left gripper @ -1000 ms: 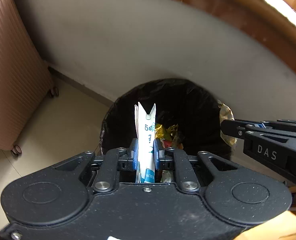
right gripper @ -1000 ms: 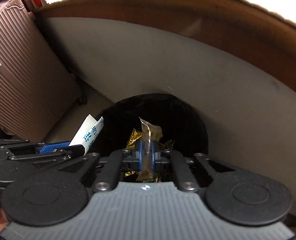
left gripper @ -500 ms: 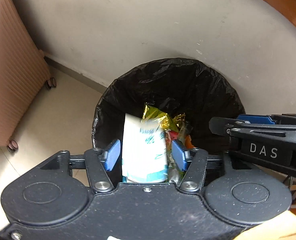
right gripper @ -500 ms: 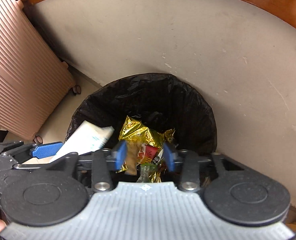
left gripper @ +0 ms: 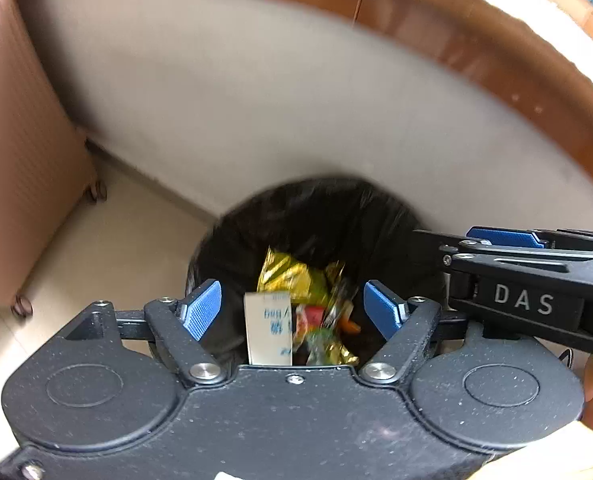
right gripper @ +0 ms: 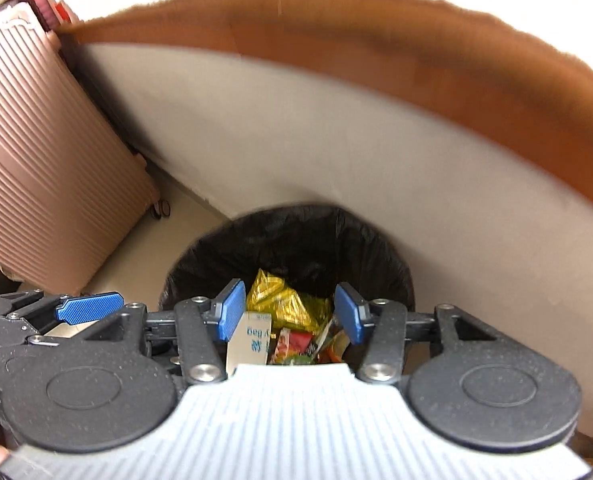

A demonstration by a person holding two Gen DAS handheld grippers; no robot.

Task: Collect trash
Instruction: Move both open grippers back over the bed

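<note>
since a second ago both your pieces have left the jaws: the white packet (left gripper: pixel 268 328) that stood clamped upright in your left gripper (left gripper: pixel 292 310) now lies down in the bin (left gripper: pixel 316 216), and the gold wrapper that your right gripper (right gripper: pixel 290 312) pinched is down there too. both sets of jaws have just been opening, and nothing sits between either pair now; the blue pads (left gripper: pixel 200 308) stand well apart on each tool.

from your left wrist view, the packet shows below and between the open jaws, standing on edge against the near left side of the heap, blue print facing you. just beside it on the right lie a gold wrapper (left gripper: pixel 292 276) and some red and green wrappers (left gripper: pixel 314 332), blurred. none of these touch the pads.

from your right wrist view, the same packet (right gripper: pixel 250 340) sits low, nearer the left pad (right gripper: pixel 230 314), with the gold wrapper (right gripper: pixel 276 300) behind it and the coloured wrappers (right gripper: pixel 308 344) to its right.

your right gripper (left gripper: pixel 516 276) reaches in from the right edge of the left view, above the bin's rim; your left one (right gripper: pixel 88 306) shows at the left edge of the right view. the bin, lined in black, stands on the floor against a pale wall (left gripper: pixel 256 112), with a pink suitcase (right gripper: pixel 36 168) well off to the left.
</note>
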